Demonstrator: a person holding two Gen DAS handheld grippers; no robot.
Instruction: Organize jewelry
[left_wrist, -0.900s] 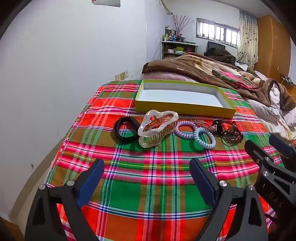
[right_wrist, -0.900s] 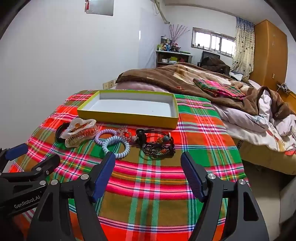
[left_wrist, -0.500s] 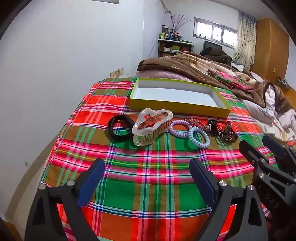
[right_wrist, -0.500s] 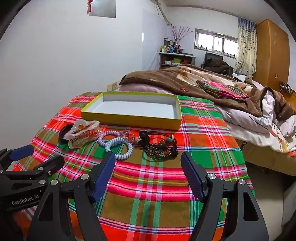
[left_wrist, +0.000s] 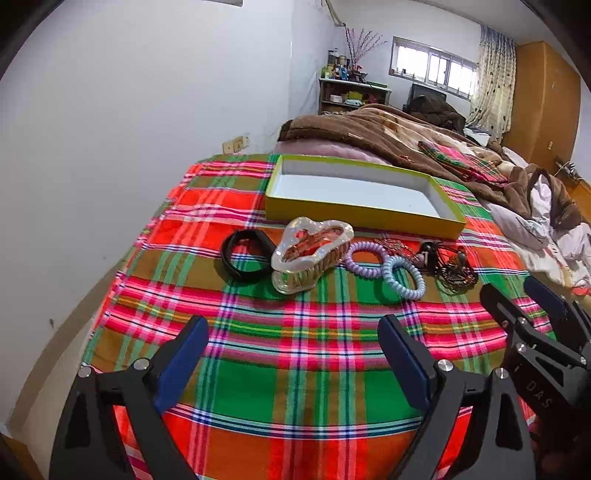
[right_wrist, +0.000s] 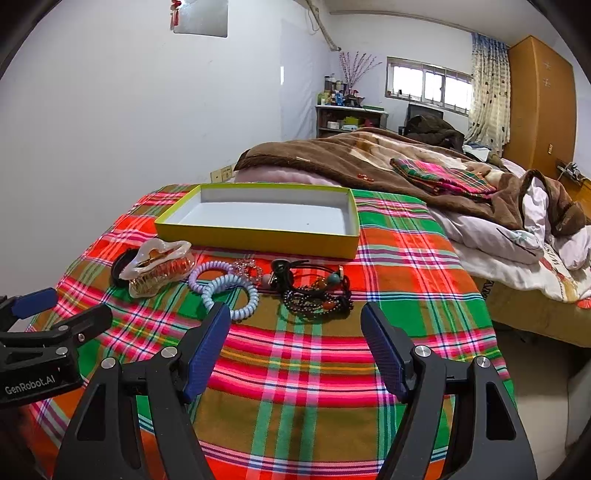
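Note:
A yellow box lid with a white inside (left_wrist: 362, 214) (right_wrist: 258, 236) lies empty on the plaid cloth. In front of it, in a row from left to right, lie a black band (left_wrist: 243, 256), a pearly hair claw (left_wrist: 310, 251) (right_wrist: 159, 266), a purple coil hair tie (left_wrist: 364, 254) (right_wrist: 207, 273), a pale blue coil tie (left_wrist: 402, 277) (right_wrist: 232, 295) and a heap of dark bead bracelets (left_wrist: 452, 266) (right_wrist: 314, 291). My left gripper (left_wrist: 291, 350) is open and empty, short of the claw. My right gripper (right_wrist: 295, 332) is open and empty, just short of the bracelets.
The plaid cloth (left_wrist: 295, 369) covers a table end beside the white wall (left_wrist: 110, 147). A bed with a brown blanket (right_wrist: 369, 155) lies behind and to the right. The right gripper shows at the left wrist view's right edge (left_wrist: 535, 332).
Both grippers have moved forward a little toward the row of jewelry and risen slightly. Both stay open. No object has moved.

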